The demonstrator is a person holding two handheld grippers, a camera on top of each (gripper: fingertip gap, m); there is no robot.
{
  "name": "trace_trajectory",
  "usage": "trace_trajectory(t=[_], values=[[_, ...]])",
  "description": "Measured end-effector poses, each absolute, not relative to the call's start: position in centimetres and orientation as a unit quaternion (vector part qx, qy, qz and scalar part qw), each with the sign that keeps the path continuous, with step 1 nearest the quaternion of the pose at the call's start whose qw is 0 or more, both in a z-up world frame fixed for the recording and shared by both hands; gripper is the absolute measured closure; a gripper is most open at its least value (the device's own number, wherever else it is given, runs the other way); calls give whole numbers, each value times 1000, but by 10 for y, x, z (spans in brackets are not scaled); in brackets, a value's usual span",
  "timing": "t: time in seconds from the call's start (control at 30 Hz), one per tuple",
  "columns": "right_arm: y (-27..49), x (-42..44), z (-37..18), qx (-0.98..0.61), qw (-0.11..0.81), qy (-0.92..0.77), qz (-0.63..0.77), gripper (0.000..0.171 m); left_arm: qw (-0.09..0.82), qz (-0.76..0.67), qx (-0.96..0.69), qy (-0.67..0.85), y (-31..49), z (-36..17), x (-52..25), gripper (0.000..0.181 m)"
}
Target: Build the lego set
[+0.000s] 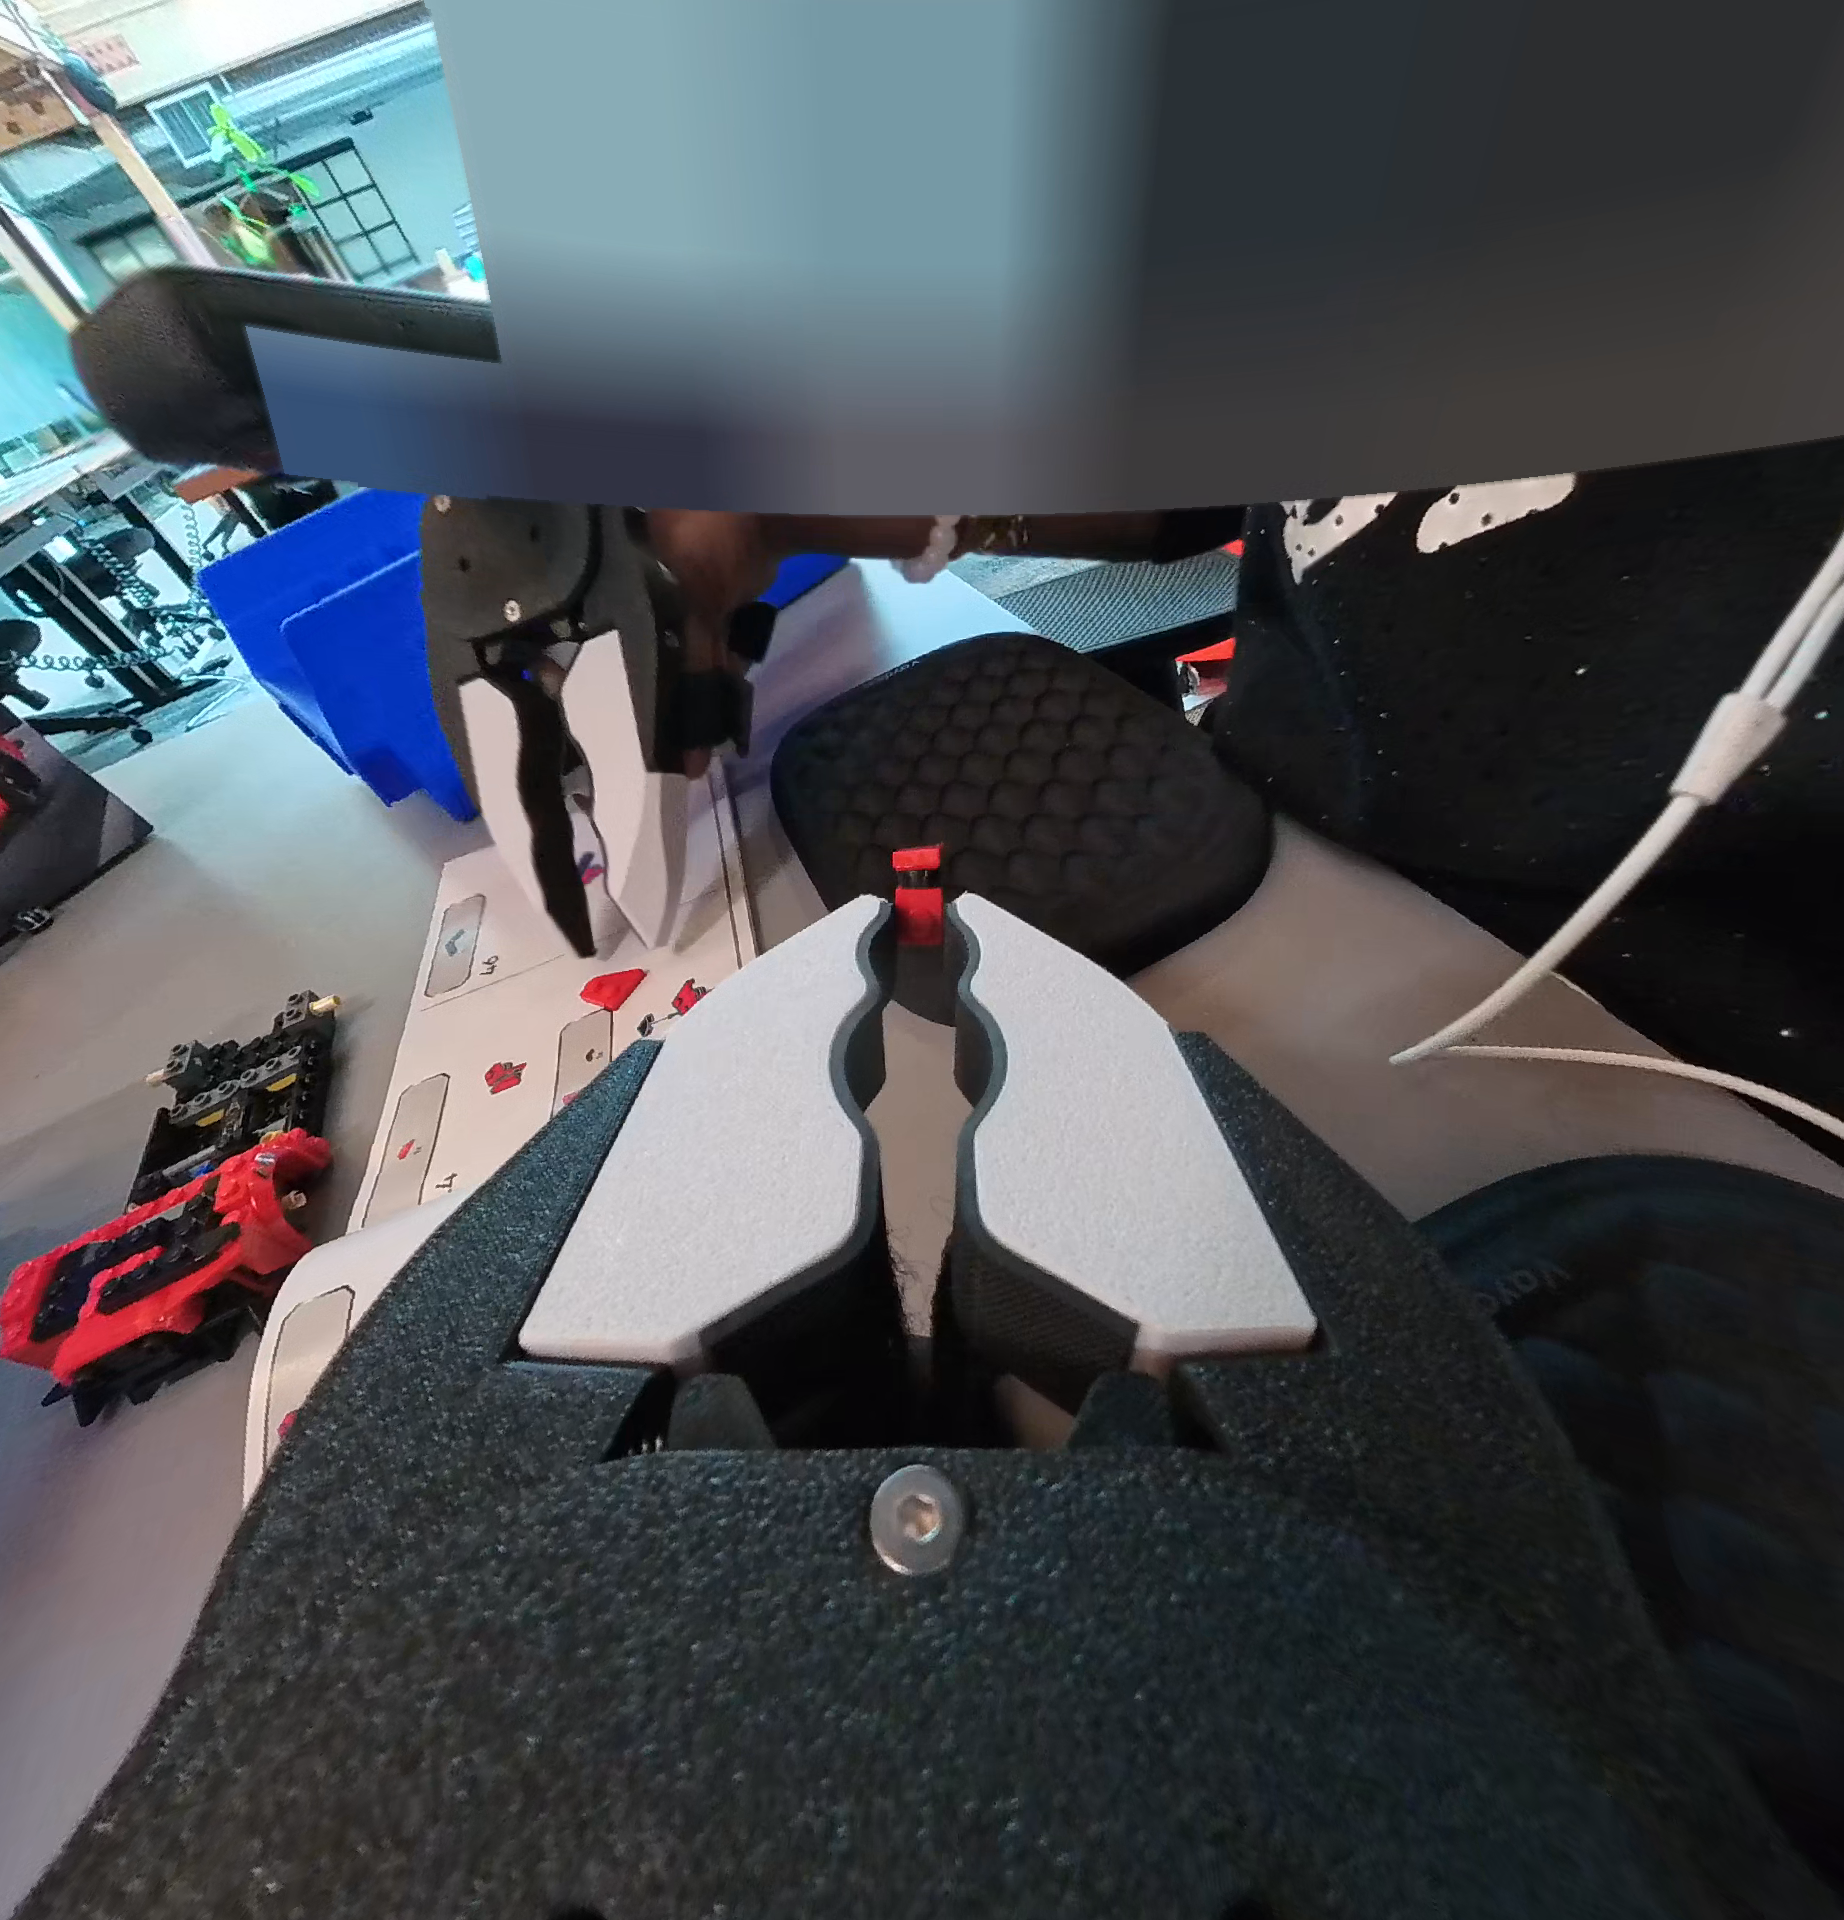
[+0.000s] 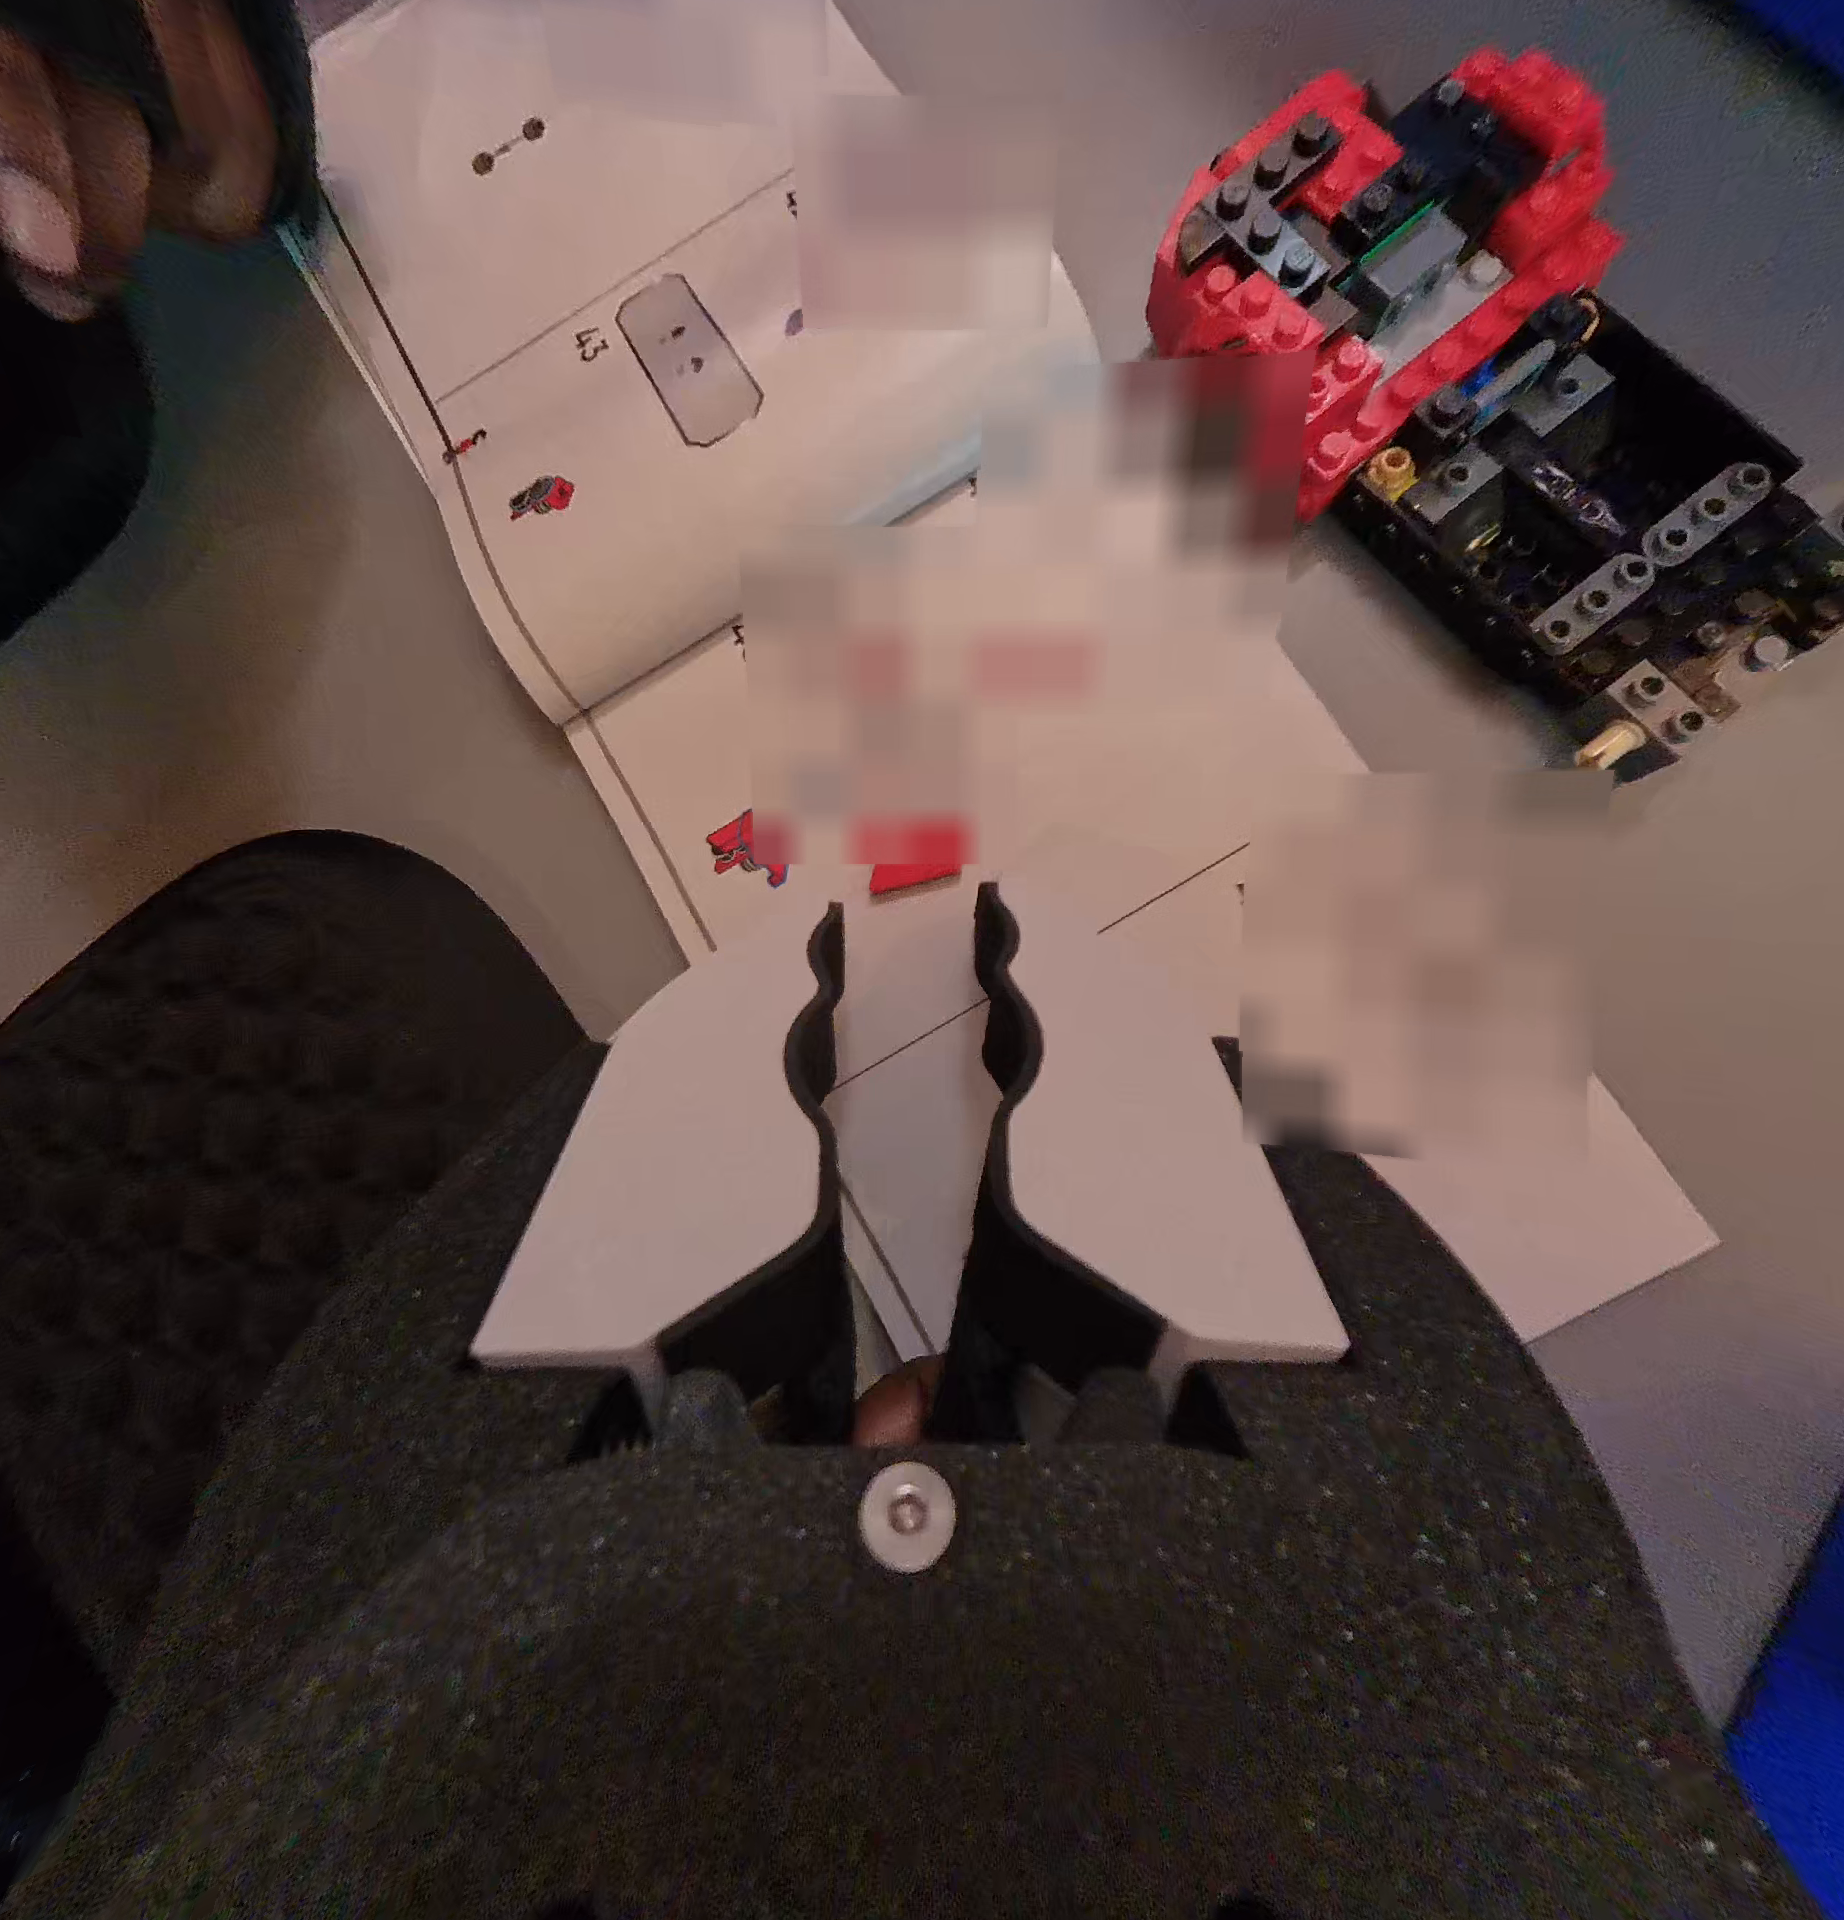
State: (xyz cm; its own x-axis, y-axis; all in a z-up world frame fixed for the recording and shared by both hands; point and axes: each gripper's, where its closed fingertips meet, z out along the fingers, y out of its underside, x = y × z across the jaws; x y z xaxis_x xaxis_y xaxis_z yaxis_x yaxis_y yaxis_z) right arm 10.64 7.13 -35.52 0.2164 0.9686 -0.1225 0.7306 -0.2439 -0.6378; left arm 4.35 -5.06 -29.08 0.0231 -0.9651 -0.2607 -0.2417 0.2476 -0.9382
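Note:
My left gripper [image 1: 920, 920] is shut on a small red lego piece [image 1: 916, 896] that sticks up out of its tips, held above the table's near edge. My right gripper [image 2: 910, 920] is open and empty, pointing down at the white instruction sheet [image 2: 585, 436]. A loose red piece [image 2: 913, 871] lies on the sheet just beyond its tips, partly under a mosaic patch. In the left wrist view the right gripper [image 1: 622, 935] stands over that red piece [image 1: 613, 987]. The half-built red and black lego car [image 1: 170, 1226] sits left of the sheet, and also shows in the right wrist view [image 2: 1469, 364].
A black honeycomb-textured pad [image 1: 1011, 790] lies beside the sheet [image 2: 222, 1039]. A blue bin [image 1: 326, 644] stands at the back left. A white cable [image 1: 1676, 810] hangs at the right. A person's fingers [image 2: 56, 177] show at the upper left. A blue object [image 2: 1811, 1683] is at the lower right.

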Motion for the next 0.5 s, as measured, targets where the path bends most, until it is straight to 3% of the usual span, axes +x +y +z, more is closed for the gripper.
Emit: trace_trajectory(t=[0.5], values=[[68, 94, -360, -686, 231, -630, 282, 154, 507, -372, -506, 590, -48, -288, 41, 174]])
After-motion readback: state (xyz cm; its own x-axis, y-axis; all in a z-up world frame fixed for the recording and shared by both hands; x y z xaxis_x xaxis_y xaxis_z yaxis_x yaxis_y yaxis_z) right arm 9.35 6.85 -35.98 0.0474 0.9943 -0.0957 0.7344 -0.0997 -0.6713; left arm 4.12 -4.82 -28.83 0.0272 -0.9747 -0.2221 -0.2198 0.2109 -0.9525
